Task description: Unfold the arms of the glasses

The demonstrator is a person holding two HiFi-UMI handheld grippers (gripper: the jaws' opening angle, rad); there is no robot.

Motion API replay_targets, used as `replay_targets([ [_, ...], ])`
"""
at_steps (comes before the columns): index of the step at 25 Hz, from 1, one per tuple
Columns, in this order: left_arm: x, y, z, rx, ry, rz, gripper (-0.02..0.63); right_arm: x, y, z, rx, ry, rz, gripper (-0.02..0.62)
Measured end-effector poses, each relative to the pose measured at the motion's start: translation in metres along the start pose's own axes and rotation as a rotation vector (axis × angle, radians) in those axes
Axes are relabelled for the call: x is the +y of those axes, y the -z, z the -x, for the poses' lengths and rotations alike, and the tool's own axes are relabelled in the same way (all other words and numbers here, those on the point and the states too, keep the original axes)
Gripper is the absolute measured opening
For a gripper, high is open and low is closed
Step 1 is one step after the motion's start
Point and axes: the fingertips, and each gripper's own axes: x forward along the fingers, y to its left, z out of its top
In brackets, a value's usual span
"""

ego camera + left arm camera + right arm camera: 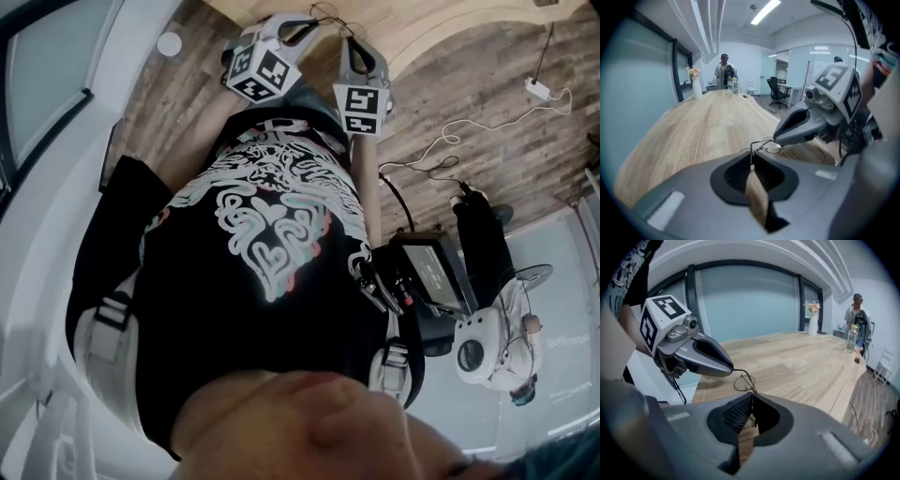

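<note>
Both grippers are on the glasses (743,382), holding them up over the table edge. The left gripper (751,157) has its jaws pinched together on a thin wire of the frame, right at the tips. The right gripper (752,394) is clamped on the frame as well. The glasses' long axis runs straight across from 1 gripper's tips to the other's, with 1 round lens just ahead of the right gripper's jaws. A long pale wooden table (693,136) stretches away beyond both grippers. At its far end are a vase of flowers (696,84), bottles (851,338) and a standing person (724,68). Glass walls (740,301) run alongside, with strip lights (765,11) overhead.
</note>
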Motion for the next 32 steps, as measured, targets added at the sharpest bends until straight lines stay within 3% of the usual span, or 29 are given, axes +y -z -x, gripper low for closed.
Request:
replay_targets([
  [4, -0.003, -0.008, 0.006, -0.011, -0.010, -0.019, 0.012, 0.003, -0.020, 0.010, -0.016, 0.040, 0.188, 0.004],
  [6, -0.005, -0.009, 0.009, -0.014, -0.016, -0.017, 0.012, 0.005, -0.028, 0.009, -0.002, 0.051, 0.269, 0.063],
  [13, -0.010, -0.014, 0.011, -0.011, -0.026, -0.018, 0.011, 0.016, -0.036, -0.006, 0.033, 0.025, 0.477, 0.063],
  [21, -0.011, -0.021, 0.006, -0.007, -0.016, -0.032, 0.011, 0.014, -0.037, -0.020, 0.057, -0.011, 0.515, 0.061],
  [24, -0.015, -0.032, -0.001, -0.007, -0.005, -0.021, 0.011, 0.004, -0.038, -0.018, 0.050, -0.014, 0.562, 0.017],
  [28, -0.016, -0.037, 0.005, -0.019, 0.018, -0.013, 0.012, 0.005, -0.042, -0.014, 0.030, -0.017, 0.566, 0.009],
  [32, -0.025, -0.033, 0.023, -0.015, 0.069, -0.067, 0.031, 0.014, -0.045, -0.005, -0.001, -0.023, 0.556, 0.008],
])
